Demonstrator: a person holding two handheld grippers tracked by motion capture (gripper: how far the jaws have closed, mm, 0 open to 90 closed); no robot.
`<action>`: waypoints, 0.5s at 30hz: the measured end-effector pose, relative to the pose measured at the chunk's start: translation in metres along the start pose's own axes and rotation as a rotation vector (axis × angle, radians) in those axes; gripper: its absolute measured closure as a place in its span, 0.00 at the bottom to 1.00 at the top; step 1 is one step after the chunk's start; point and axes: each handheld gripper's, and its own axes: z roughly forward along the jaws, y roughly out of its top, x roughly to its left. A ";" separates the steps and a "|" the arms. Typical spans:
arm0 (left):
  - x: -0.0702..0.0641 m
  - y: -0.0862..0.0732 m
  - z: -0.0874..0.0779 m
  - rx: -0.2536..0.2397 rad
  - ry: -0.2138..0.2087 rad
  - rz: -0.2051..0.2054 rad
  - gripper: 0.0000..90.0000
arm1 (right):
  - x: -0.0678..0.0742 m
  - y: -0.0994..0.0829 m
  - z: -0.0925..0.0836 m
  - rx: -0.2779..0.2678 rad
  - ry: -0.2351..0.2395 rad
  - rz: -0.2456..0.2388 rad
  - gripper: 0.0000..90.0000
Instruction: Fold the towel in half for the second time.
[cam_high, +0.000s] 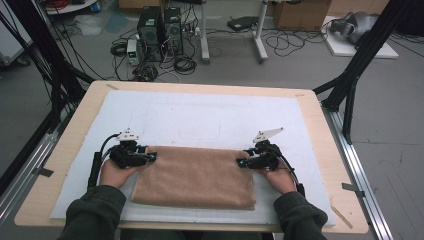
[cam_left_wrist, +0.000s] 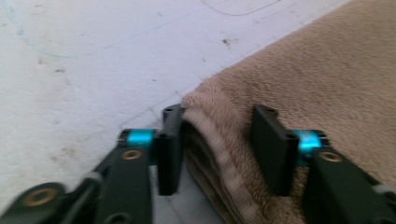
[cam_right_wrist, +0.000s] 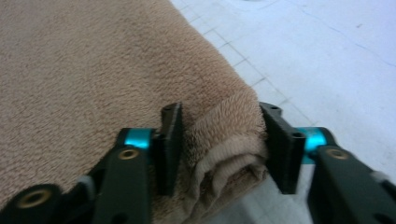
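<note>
- A folded tan terry-cloth towel (cam_high: 195, 176) lies flat on the white gridded mat (cam_high: 210, 115) that covers the pale wooden bench (cam_high: 75, 145), in the half of the mat nearest the person, roughly centred between the two hands.
- The left tongs (cam_high: 151, 157) sit at the towel's far left corner, held in the person's left hand (cam_high: 116, 172), whose dark green sleeve comes in from the bottom edge of the high view.
- In the left gripper view the left tongs (cam_left_wrist: 217, 149) straddle the layered corner of the towel (cam_left_wrist: 303, 84): the left jaw touches the folded edge, while the right jaw rests over the pile with a visible gap to the corner roll. The pads are not pressing from both sides, so these tongs stand apart around the corner.
- The right tongs (cam_high: 242, 162) are at the towel's far right corner, carried by the right hand (cam_high: 277, 179).
- In the right gripper view the right tongs (cam_right_wrist: 219, 149) enclose the rolled corner of the towel (cam_right_wrist: 93, 70); both black jaws lie against the cloth, which bulges between them, so they are clamped on the towel's corner.
- Beyond the bench, on the grey floor, stand two black computer towers (cam_high: 161, 32) amid tangled cables, with a cardboard box (cam_high: 300, 14) further right.
</note>
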 end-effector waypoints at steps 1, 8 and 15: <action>0.000 -0.001 0.000 -0.008 -0.005 -0.010 0.70 | 0.002 0.000 -0.001 0.005 0.002 0.002 0.66; -0.009 0.001 -0.002 -0.006 0.036 0.030 0.81 | 0.005 0.003 -0.003 0.003 -0.009 -0.028 0.82; -0.013 0.007 -0.007 -0.039 0.056 0.018 0.85 | 0.004 0.009 -0.012 -0.019 -0.024 -0.037 0.85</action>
